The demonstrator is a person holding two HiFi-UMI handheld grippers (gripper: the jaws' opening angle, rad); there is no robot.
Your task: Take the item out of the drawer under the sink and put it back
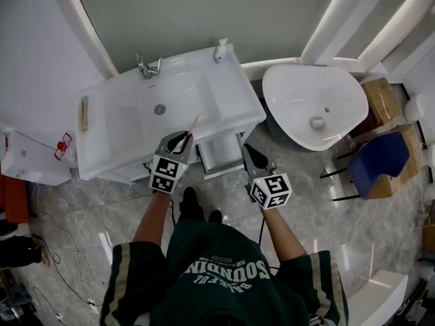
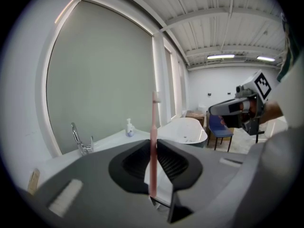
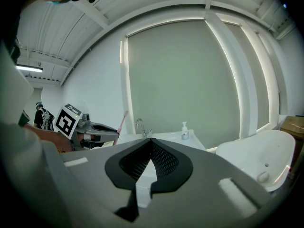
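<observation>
The left gripper (image 2: 153,161) has its jaws nearly closed on the lower handle of a pink toothbrush (image 2: 153,127). The toothbrush stands upright between the pads, its short tail reaching back toward the camera and its long upper part rising well clear of the jaw tips. In the head view, left gripper (image 1: 182,140) sits just left of centre, with the toothbrush (image 1: 194,123) slanting up and to the right over the front edge of the white washbasin (image 1: 129,131). A toothbrush like this is probably very light and stiff, with a thin, smooth plastic handle. It needs little squeeze, but held at one point it could pivot or slide, so a hold low on the handle and away from the bristles, as here, looks sensible. The right gripper (image 3: 150,145) has its jaws together on nothing; in the head view it (image 1: 250,151) sits right of centre, apart from the toothbrush. Between the two grippers, below the basin front, the white drawer (image 1: 221,155) appears pulled out, just beside and below the toothbrush. Further out are the faucet (image 1: 146,66) at upper left, the soap dispenser (image 1: 221,49) above centre and the bathtub (image 1: 343,124) to the right.
</observation>
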